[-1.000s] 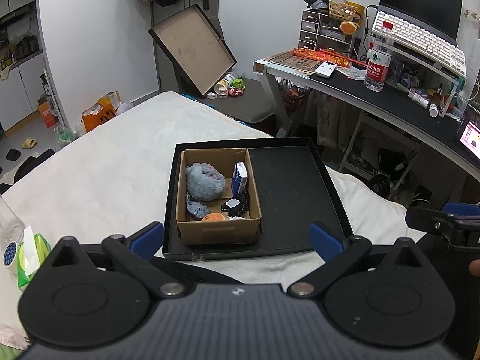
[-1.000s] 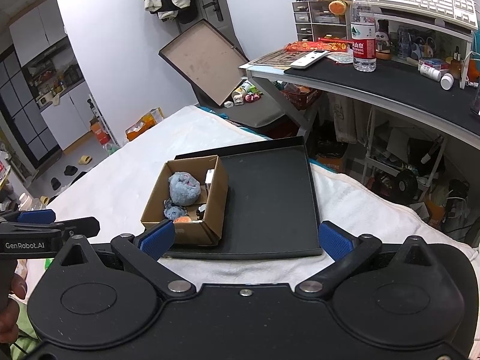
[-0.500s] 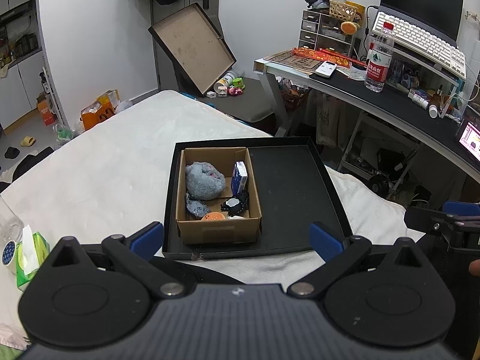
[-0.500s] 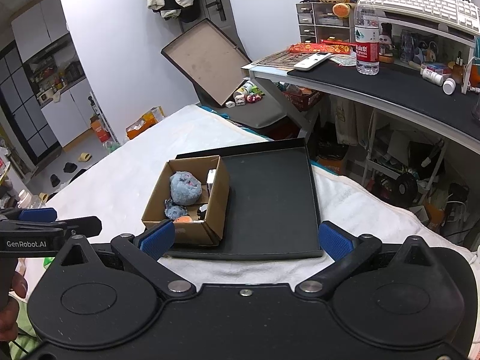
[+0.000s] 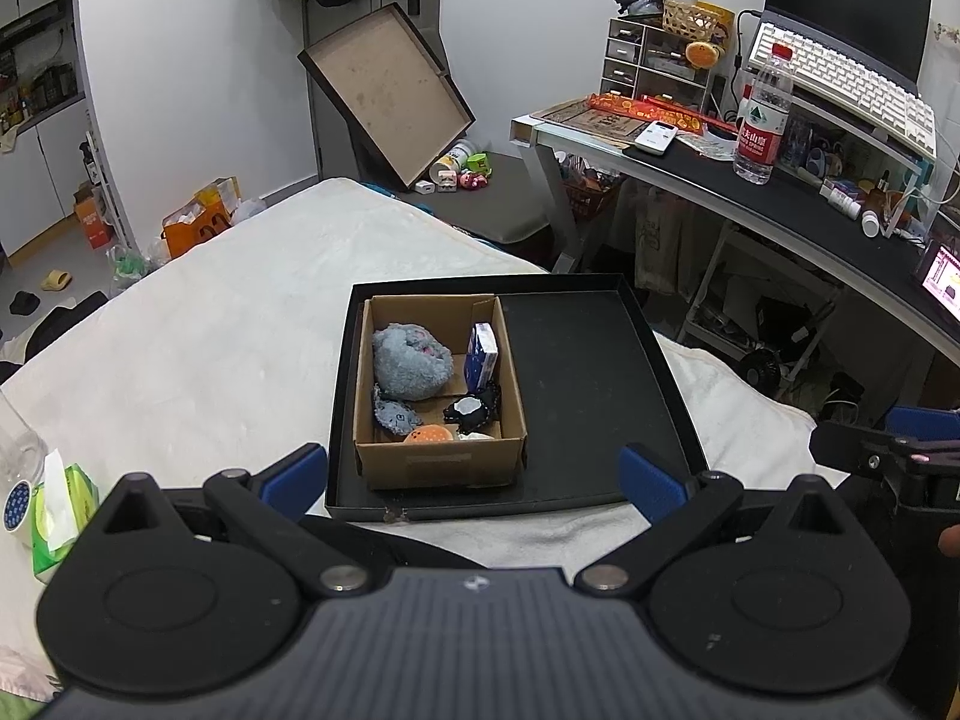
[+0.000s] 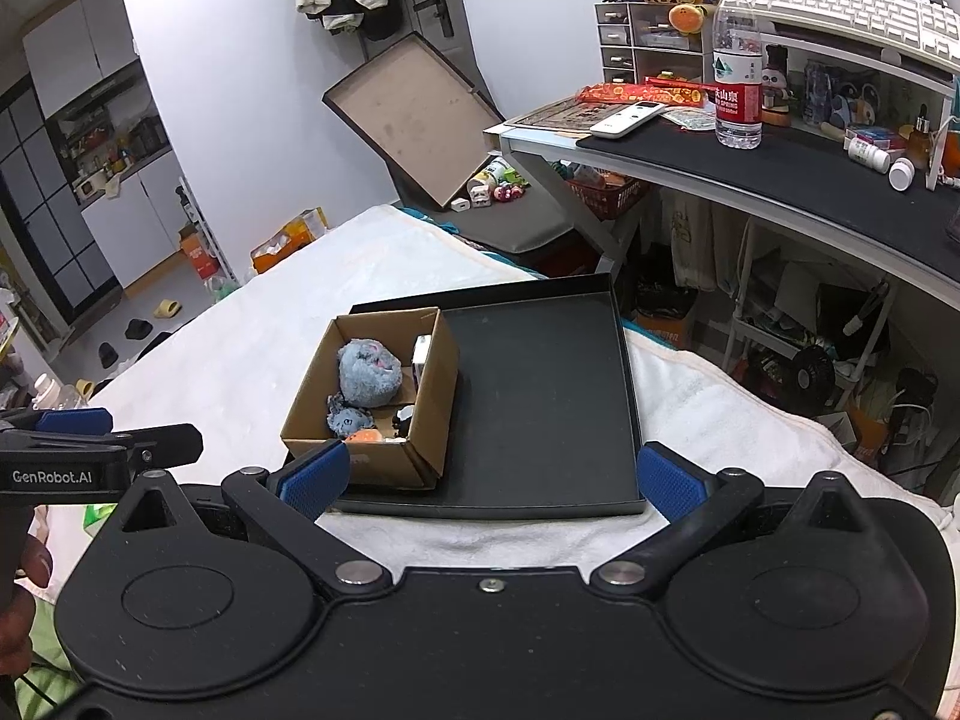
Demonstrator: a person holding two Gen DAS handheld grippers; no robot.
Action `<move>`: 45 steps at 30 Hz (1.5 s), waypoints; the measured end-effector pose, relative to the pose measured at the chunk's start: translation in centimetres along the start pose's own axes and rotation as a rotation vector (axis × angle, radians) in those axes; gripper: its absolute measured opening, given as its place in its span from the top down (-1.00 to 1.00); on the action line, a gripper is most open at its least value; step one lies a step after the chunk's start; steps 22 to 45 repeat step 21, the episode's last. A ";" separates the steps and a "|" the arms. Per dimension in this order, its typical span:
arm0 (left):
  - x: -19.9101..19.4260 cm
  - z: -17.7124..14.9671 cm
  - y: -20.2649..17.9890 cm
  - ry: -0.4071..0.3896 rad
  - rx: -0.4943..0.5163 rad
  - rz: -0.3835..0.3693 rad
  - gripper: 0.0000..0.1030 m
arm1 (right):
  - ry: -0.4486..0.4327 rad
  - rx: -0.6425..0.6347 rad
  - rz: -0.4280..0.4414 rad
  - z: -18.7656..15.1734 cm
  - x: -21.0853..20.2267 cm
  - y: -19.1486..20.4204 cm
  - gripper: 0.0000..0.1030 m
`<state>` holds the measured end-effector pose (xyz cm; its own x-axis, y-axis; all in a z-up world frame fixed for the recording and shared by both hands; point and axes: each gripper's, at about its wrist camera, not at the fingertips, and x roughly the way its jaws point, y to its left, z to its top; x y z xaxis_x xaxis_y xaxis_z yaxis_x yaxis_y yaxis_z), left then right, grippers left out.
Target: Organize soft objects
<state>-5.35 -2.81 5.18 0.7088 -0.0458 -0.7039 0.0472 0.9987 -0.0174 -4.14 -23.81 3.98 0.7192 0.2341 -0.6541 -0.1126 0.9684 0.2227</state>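
A cardboard box (image 5: 438,462) stands in the left half of a black tray (image 5: 588,384) on the white bed. It holds a grey-blue plush (image 5: 411,360), a small blue plush (image 5: 396,417), an orange plush (image 5: 427,435), a black-and-white soft item (image 5: 473,411) and a blue-white carton (image 5: 482,355). My left gripper (image 5: 474,483) is open and empty, just in front of the tray. My right gripper (image 6: 491,479) is open and empty, near the tray's front edge. The box (image 6: 366,396) and the grey-blue plush (image 6: 367,373) also show in the right wrist view.
A green tissue pack (image 5: 60,510) and a clear bottle (image 5: 18,468) lie at the bed's left. A desk (image 5: 750,192) with a water bottle (image 5: 762,117) and keyboard stands at the right. An open box lid (image 5: 387,93) leans at the back wall.
Both grippers have shifted only slightly; the views drift a little. Nothing was taken hold of or let go.
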 end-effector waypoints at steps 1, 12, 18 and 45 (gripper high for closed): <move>0.0 0.0 0.0 0.001 0.000 0.000 -0.99 | 0.001 0.000 0.000 0.0 0.1 0.0 -1.00; 1.1 0.1 0.0 0.016 0.006 -0.005 -0.99 | 0.014 -0.006 -0.004 -0.1 0.7 0.1 -1.00; 1.7 0.2 0.0 0.019 0.013 -0.008 -0.99 | 0.025 0.010 0.012 0.0 1.1 -0.2 -1.00; 2.2 0.5 0.2 0.032 -0.009 -0.037 -0.99 | 0.028 0.004 0.008 -0.1 1.6 -0.1 -1.00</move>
